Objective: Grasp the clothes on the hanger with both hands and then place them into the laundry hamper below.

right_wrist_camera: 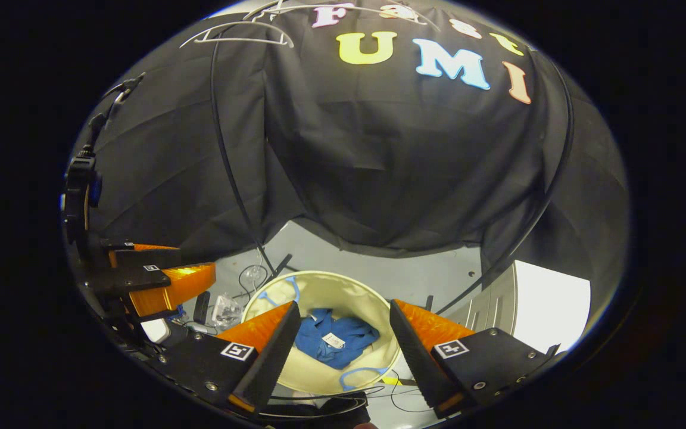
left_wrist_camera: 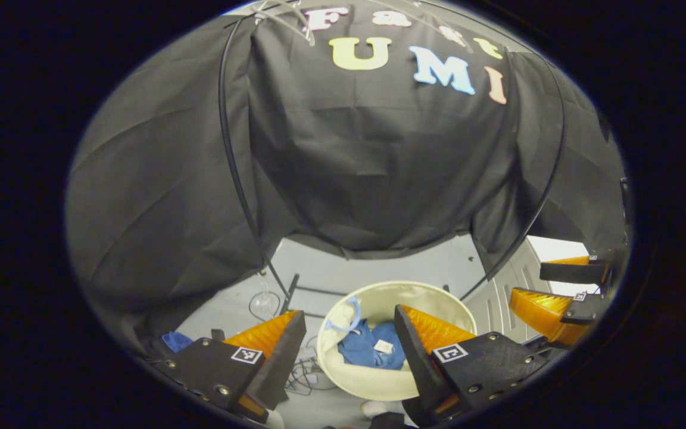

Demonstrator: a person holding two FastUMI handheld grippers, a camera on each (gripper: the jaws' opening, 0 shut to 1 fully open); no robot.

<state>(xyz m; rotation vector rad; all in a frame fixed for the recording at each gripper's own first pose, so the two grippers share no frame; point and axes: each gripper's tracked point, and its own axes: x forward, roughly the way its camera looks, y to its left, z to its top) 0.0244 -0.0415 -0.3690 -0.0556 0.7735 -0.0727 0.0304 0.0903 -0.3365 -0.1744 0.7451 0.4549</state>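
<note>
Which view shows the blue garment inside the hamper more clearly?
The right gripper view: the blue garment lies open to sight between the two fingers, with its white tag visible, inside the hamper. In the left gripper view the garment shows too, but a finger of that claw covers its right edge.

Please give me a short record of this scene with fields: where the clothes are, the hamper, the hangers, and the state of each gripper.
clothes: blue garment lying inside the hamper
hamper: cream round laundry hamper, on the floor below the grippers
hangers: white wire hangers up on the rack, bare where they show
left gripper: jaws apart, holding nothing, above the hamper
right gripper: jaws apart, holding nothing, above the hamper
task stage: garment appears already dropped
</note>
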